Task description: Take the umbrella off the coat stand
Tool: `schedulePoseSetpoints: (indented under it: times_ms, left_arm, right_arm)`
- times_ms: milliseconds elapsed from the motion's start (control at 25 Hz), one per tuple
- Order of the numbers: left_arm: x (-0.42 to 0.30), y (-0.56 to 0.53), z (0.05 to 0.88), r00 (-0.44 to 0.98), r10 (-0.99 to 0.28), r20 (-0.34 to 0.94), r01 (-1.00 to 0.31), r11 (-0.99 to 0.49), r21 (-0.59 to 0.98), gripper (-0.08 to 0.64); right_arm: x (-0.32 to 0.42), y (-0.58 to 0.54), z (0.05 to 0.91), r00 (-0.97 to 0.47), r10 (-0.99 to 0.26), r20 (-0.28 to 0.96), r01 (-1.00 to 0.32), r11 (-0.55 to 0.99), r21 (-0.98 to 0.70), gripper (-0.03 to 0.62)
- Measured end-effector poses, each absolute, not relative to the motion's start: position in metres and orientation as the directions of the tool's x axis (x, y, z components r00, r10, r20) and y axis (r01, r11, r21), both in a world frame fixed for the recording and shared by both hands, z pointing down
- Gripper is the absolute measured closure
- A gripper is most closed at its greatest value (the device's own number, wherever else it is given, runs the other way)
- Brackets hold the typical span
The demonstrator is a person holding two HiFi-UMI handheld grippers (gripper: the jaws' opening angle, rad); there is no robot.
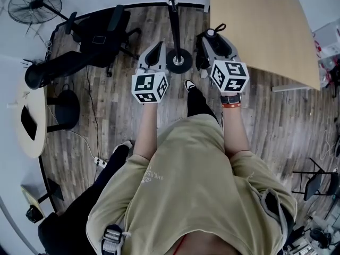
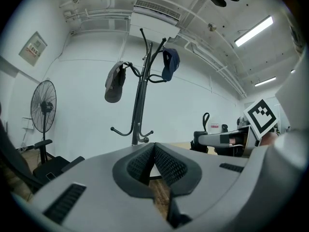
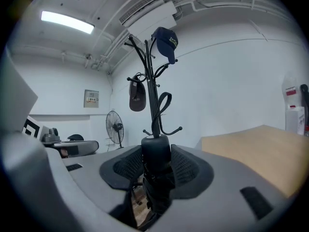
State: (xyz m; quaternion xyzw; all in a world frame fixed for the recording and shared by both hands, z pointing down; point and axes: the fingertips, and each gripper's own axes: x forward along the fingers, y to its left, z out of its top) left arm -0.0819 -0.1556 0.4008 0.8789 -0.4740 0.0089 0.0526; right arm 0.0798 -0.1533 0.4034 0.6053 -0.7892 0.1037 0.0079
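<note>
My right gripper [image 3: 155, 152] is shut on a black folded umbrella [image 3: 157, 173], which stands between the pads with its wrist strap [image 3: 162, 104] looping up. In the head view the right gripper [image 1: 212, 40] holds the umbrella's handle [image 1: 211, 33] beside the coat stand's round base [image 1: 179, 61]. The coat stand [image 3: 151, 76] rises just beyond, apart from the umbrella, with a navy cap [image 3: 165, 41] and a dark cap [image 3: 137, 95] on its hooks. My left gripper [image 2: 154, 146] has its pads meeting at the tips and holds nothing; it points at the coat stand [image 2: 141, 98].
A wooden table [image 1: 265, 31] stands right of the stand. Black office chairs [image 1: 101, 39] and a floor fan [image 1: 34, 5] are at the left, by a round table [image 1: 26, 126]. Cables and a power strip [image 1: 100, 162] lie on the wood floor.
</note>
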Motion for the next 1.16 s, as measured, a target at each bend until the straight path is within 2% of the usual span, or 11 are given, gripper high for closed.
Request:
schedulePoseSetpoints:
  times_ms: [1160]
  left_arm:
    - [-0.086, -0.139, 0.397, 0.568, -0.82, 0.073, -0.823, -0.566, 0.047, 0.537]
  right_arm:
    - [0.065, -0.138, 0.425, -0.305, -0.938, 0.164, -0.936, 0.262, -0.236, 0.396]
